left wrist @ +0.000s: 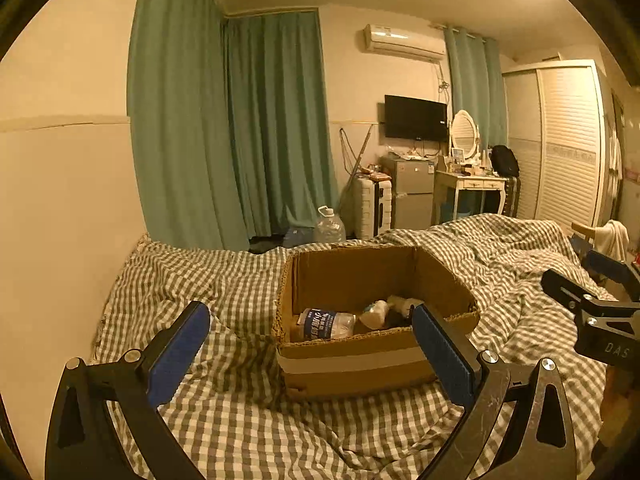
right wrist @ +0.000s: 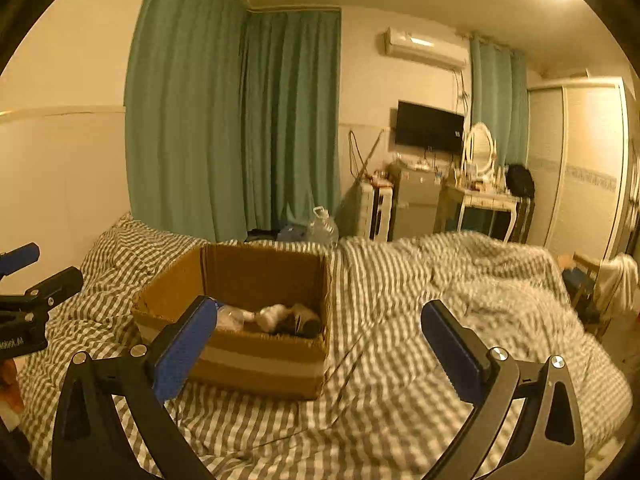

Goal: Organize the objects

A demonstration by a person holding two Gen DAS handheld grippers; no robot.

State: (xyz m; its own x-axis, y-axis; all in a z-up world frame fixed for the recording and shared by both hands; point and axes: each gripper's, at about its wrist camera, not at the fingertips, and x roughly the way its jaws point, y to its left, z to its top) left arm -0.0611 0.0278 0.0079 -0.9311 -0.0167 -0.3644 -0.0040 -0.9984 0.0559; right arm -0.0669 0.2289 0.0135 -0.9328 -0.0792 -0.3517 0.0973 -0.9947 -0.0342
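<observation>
An open cardboard box (left wrist: pixel 360 364) (right wrist: pixel 256 356) sits on the checked bed cover. Inside lie a clear water bottle with a blue label (left wrist: pixel 326 324), a pale bottle (left wrist: pixel 376 314) (right wrist: pixel 274 316) and a dark object (right wrist: pixel 304 322). My left gripper (left wrist: pixel 312 344) is open just in front of the box, with nothing between its blue pads. My right gripper (right wrist: pixel 320 344) is open too, to the right of the box over the cover, empty. The right gripper shows at the right edge of the left wrist view (left wrist: pixel 592 292). The left gripper shows at the left edge of the right wrist view (right wrist: pixel 36 280).
The checked bed cover (left wrist: pixel 240 420) (right wrist: pixel 440 300) is rumpled on the right. Beyond the bed stand green curtains (left wrist: pixel 240 128), a large water jug (left wrist: pixel 329 226), a white suitcase (left wrist: pixel 374 206), a small fridge (left wrist: pixel 412 192), a dressing table (left wrist: pixel 468 188) and a wardrobe (left wrist: pixel 560 144).
</observation>
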